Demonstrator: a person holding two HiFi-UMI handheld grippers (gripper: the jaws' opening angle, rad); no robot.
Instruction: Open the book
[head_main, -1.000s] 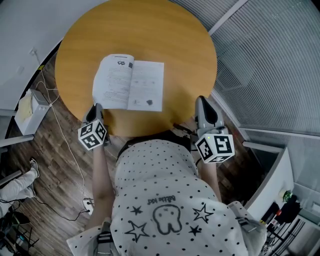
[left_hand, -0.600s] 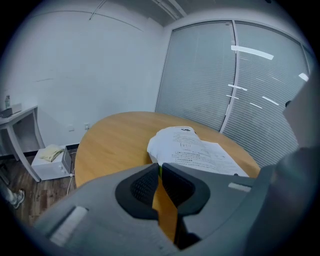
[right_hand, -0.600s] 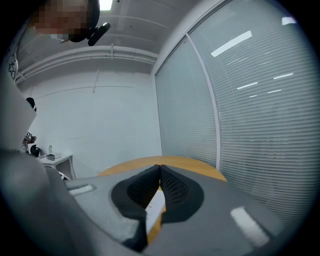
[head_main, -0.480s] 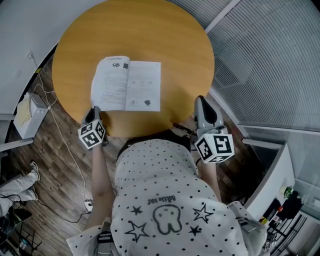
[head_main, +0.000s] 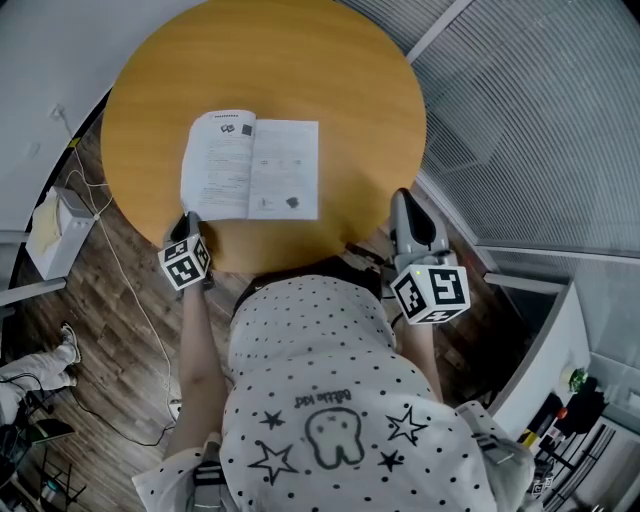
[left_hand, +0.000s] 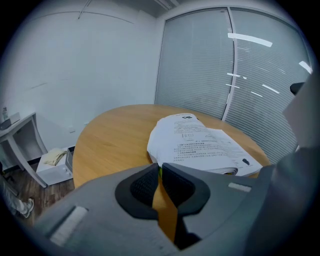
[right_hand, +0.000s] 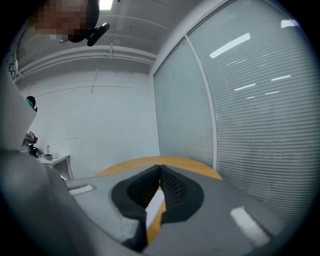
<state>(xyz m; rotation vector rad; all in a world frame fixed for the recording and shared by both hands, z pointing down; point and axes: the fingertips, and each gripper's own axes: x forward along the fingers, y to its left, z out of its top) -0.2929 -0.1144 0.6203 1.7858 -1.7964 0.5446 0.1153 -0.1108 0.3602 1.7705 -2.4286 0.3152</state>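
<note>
Wood-topped round table (head_main: 330, 70) fills the upper head view, and the book (head_main: 250, 167) lies open on it, flat, both white pages facing up, spine running 12 to 6 o'clock. It sits on the near half of the table, a little toward 7 o'clock from the centre, its near edge close to the rim.

Left gripper (head_main: 190, 220) hangs at the rim at 7 o'clock, tips aimed toward the book's near left corner. The book lies at its 1 o'clock, near the tips but apart from them. The left gripper view backs that up: pads pressed together with nothing between them, bare tabletop just ahead, and the book (left_hand: 202, 145) beyond at 1 o'clock with its pages bulging slightly.

Right gripper (head_main: 402, 200) hangs at the rim at 4 o'clock, well apart from the book, which lies at its 10 o'clock. Its jaws meet at the tips too and grip nothing, with the far curve of the table showing beyond them.
</note>
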